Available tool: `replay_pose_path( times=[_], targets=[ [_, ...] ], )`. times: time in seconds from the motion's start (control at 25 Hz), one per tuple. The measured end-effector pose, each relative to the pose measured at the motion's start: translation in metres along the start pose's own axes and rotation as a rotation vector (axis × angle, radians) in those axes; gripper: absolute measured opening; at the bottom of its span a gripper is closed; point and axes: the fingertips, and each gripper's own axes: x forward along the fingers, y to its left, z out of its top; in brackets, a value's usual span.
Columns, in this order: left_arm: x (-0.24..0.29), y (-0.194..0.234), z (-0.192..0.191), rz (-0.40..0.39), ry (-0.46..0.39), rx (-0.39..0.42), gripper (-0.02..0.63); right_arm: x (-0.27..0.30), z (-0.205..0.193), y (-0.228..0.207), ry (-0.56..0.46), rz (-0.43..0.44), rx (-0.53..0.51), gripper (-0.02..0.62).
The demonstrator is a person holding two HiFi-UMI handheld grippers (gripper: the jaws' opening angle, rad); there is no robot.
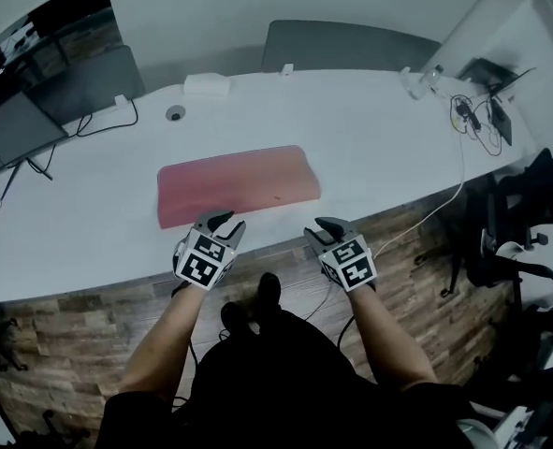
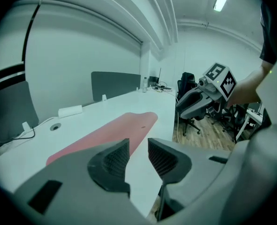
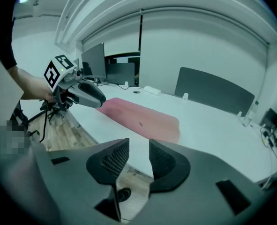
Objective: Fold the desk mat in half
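A long white worktop point(image 1: 370, 148) with a smooth surface and a curved near edge carries a pinkish-red mat point(image 1: 239, 183). The mat lies flat, a matte oblong with rounded corners and one small dark speck, a little left of centre and close to the near edge.

Along the far edge sit a small white box point(image 1: 207, 84) and a round cable hole point(image 1: 175, 113). A white plug with a black cable point(image 1: 108, 124) lies further left. A grey divider panel point(image 1: 341, 47) stands behind the far edge. At the far right lies a tangle of black and white cables point(image 1: 465, 112). Black office chairs point(image 1: 510, 241) stand on the wood-plank floor point(image 1: 416, 260) to the right. Nothing lies on the mat or between it and the grippers.

The left gripper point(image 1: 222, 221) hangs at the mat's near edge. Its ribbed dark fingers point(image 2: 115, 161) are a little apart with only bare worktop showing between them. The right gripper point(image 1: 330, 224) is near the mat's right corner, by the worktop's near edge. Its fingers point(image 3: 112, 161) are also slightly parted and hold nothing.
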Motion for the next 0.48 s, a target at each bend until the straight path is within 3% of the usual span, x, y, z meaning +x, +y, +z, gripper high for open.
replay_pose_path(
  times=[0.12,0.32,0.48],
  targets=[
    [0.032,-0.004,0.0,-0.008,0.04,0.054,0.145,0.001,-0.014,-0.023,0.009,-0.005,0.065,0.158],
    [0.065,0.001,-0.016,0.002,0.208,0.174,0.153,0.014,-0.033,-0.057,0.022,0.003,0.119,0.179],
    [0.081,0.01,-0.03,0.011,0.286,0.17,0.153,0.035,-0.042,-0.078,0.043,0.037,0.127,0.193]
  ],
)
